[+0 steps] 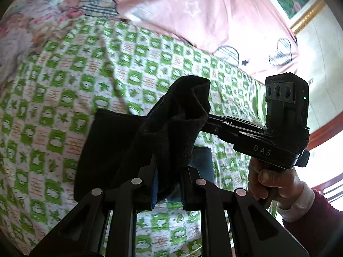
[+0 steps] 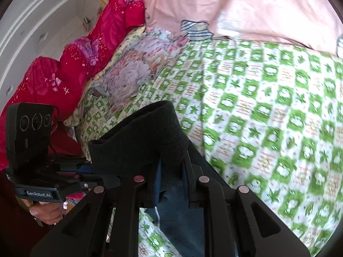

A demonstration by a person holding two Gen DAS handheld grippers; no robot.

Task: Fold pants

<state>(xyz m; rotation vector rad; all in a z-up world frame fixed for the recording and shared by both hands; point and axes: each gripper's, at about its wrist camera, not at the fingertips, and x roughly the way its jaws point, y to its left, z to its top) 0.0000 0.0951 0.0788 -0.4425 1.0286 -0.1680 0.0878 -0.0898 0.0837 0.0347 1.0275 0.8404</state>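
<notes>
The pants point(image 1: 171, 128) are black and fleecy, with a blue denim side showing below point(image 2: 182, 214). They are lifted off the green-and-white bed sheet point(image 1: 64, 107). My left gripper point(image 1: 168, 184) is shut on one edge of the pants. My right gripper point(image 2: 171, 182) is shut on another edge point(image 2: 145, 137). Each gripper shows in the other's view: the right one point(image 1: 214, 126) at the right, the left one point(image 2: 92, 171) at the left. The cloth hangs bunched between them.
A pink quilt point(image 1: 193, 10) with heart patches lies across the far side of the bed. A red flowered quilt point(image 2: 64, 70) is rolled along the left edge. A flowered pillow point(image 2: 133, 72) lies beside it. A white wall point(image 2: 32, 21) stands beyond.
</notes>
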